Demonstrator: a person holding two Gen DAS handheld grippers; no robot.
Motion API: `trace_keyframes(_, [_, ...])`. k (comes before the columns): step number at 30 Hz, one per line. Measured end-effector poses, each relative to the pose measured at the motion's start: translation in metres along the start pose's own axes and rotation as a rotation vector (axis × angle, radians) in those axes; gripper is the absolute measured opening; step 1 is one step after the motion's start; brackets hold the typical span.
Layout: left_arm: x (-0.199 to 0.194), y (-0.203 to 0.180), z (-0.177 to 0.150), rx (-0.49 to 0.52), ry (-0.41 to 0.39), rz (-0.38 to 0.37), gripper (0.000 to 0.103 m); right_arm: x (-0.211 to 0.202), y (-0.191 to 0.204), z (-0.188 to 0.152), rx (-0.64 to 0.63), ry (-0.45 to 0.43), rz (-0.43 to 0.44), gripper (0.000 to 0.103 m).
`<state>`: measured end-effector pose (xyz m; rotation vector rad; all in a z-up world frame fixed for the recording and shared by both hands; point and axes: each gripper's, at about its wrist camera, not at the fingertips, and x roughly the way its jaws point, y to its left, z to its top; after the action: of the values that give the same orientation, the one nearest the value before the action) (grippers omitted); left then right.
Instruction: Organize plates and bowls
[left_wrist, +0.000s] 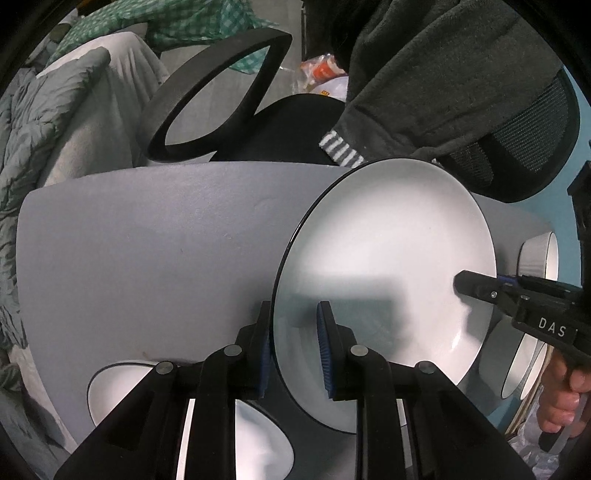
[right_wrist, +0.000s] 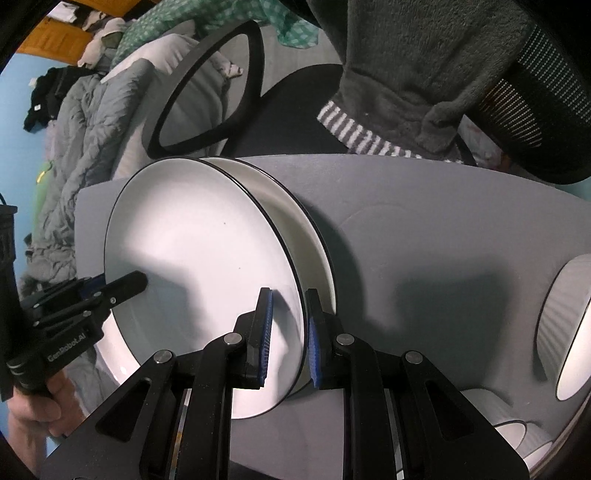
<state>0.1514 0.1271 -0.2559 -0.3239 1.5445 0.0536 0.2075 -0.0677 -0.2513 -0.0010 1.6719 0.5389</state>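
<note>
Plate (right_wrist: 192, 258) pinched at opposite rims by left gripper (left_wrist: 295, 347) and right gripper (right_wrist: 290, 332), over second plate (right_wrist: 295, 221). Stiff, glazed, likely slippery, breakable; keep rim grip.

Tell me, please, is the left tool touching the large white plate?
Touching. The left wrist view shows the left tool straddling the rim of the large white plate, its blue pads closed against both faces.
</note>
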Motion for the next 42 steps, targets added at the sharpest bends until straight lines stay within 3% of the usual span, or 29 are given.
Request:
trace_keyframes(8, [0.004, -0.006, 0.003, 0.032, -0.002, 0.022, 0.021, -0.003, -0.002, 0.004, 0.016, 0.025, -0.009, 0.02])
trace_keyframes(12, [0.005, -0.01, 0.003, 0.056, -0.004, 0.077, 0.027, -0.003, -0.003, 0.004, 0.042, 0.056, 0.005, 0.025])
trace_keyframes(15, [0.005, -0.009, 0.001, 0.055, -0.005, 0.082, 0.027, -0.002, -0.004, 0.004, 0.072, 0.088, 0.024, 0.035])
trace_keyframes(22, [-0.002, -0.006, -0.005, 0.058, -0.026, 0.111, 0.027, -0.004, -0.001, 0.002, 0.098, 0.106, 0.009, 0.038])
trace_keyframes(26, [-0.008, -0.003, -0.009, 0.047, -0.036, 0.103, 0.027, -0.004, -0.001, 0.001, 0.132, 0.115, 0.022, 0.049])
trace_keyframes(34, [-0.02, 0.002, -0.018, 0.025, -0.058, 0.087, 0.029, -0.009, -0.001, -0.004, 0.176, 0.101, 0.034, 0.055])
trace_keyframes(37, [-0.026, 0.003, -0.024, 0.019, -0.073, 0.074, 0.037, -0.013, 0.0, -0.007, 0.172, 0.082, 0.007, 0.058])
trace_keyframes(38, [-0.027, 0.004, -0.026, 0.018, -0.075, 0.069, 0.037, -0.015, 0.001, -0.008, 0.166, 0.073, -0.029, 0.067])
trace_keyframes(39, [-0.028, 0.004, -0.027, 0.017, -0.076, 0.064, 0.037, -0.019, 0.003, -0.01, 0.158, 0.057, -0.069, 0.068])
trace_keyframes(42, [-0.033, 0.006, -0.033, 0.013, -0.083, 0.054, 0.037, -0.023, 0.004, -0.012, 0.159, 0.048, -0.047, 0.068])
